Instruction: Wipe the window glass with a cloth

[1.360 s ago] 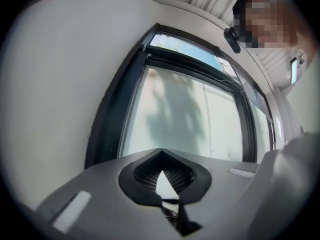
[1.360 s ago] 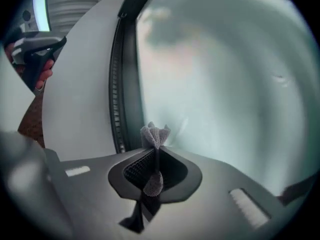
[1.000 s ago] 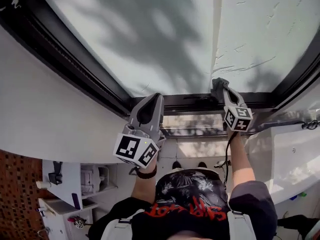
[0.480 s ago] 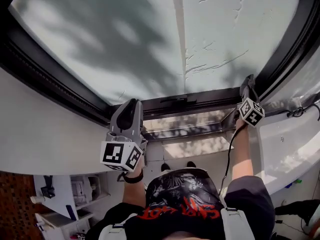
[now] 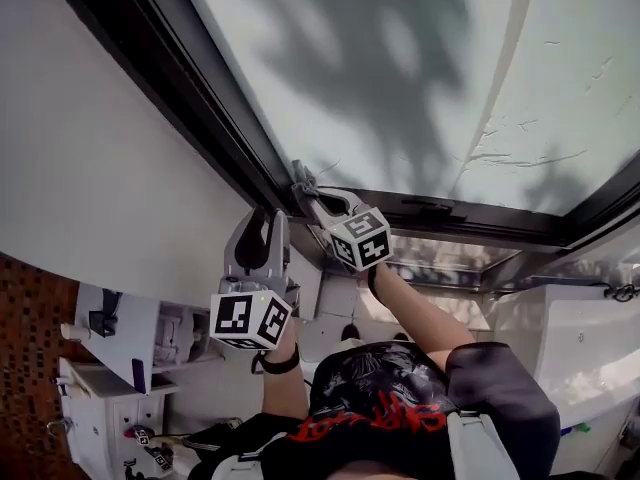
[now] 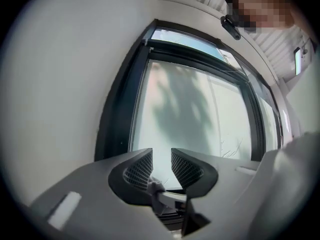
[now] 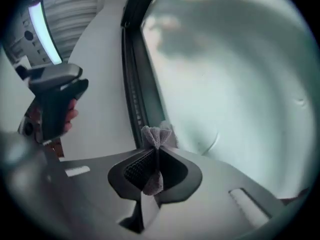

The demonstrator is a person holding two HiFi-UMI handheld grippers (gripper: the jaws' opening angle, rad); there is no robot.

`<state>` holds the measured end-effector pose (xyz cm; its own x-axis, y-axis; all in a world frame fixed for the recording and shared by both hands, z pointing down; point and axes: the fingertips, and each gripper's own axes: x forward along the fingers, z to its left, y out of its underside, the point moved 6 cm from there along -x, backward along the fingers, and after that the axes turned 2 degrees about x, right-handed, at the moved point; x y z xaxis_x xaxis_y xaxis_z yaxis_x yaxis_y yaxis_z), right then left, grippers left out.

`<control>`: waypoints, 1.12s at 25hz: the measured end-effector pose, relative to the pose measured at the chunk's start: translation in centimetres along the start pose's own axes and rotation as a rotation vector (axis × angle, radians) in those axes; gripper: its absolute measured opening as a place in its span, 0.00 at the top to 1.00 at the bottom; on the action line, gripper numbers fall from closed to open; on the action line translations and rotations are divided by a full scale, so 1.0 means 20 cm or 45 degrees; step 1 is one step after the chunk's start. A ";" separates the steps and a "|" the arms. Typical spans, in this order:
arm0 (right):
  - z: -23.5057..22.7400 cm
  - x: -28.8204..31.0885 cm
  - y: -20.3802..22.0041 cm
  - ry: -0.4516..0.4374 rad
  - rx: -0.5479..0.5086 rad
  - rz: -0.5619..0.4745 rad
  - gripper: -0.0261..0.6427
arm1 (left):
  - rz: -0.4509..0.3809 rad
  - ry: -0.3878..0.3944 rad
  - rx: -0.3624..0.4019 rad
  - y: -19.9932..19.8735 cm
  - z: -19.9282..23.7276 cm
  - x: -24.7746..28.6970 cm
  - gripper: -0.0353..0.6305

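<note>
Right gripper view: right gripper (image 7: pixel 156 151) has its jaws pressed together on the grey cloth (image 7: pixel 156 133). The cloth tip looks to touch the window glass (image 7: pixel 230 84) just beside the window frame (image 7: pixel 135 74). Left gripper (image 6: pixel 161 160) has just been opening: jaws spread, nothing between, near the frame. Wiping looks under way. Thin marks show on the glass well away from the frame's left side, and how much is done is unclear.

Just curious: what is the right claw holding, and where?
The right gripper pinches a grey cloth by a bunched fold, which pokes out past the jaws.
</note>
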<state>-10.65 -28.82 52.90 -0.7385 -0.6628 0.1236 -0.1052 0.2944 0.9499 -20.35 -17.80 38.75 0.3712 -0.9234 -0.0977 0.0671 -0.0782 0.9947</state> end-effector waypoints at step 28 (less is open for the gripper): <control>-1.14 -2.53 0.26 1.617 0.030 -0.380 0.93 | 0.084 0.677 -0.060 0.14 -0.93 0.46 0.80</control>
<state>41.35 -9.46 58.11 0.4552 -0.8841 0.1055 -0.1759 0.0268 0.9840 0.42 -19.65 40.01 0.7929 -0.6073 -0.0504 0.0649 0.0019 0.9979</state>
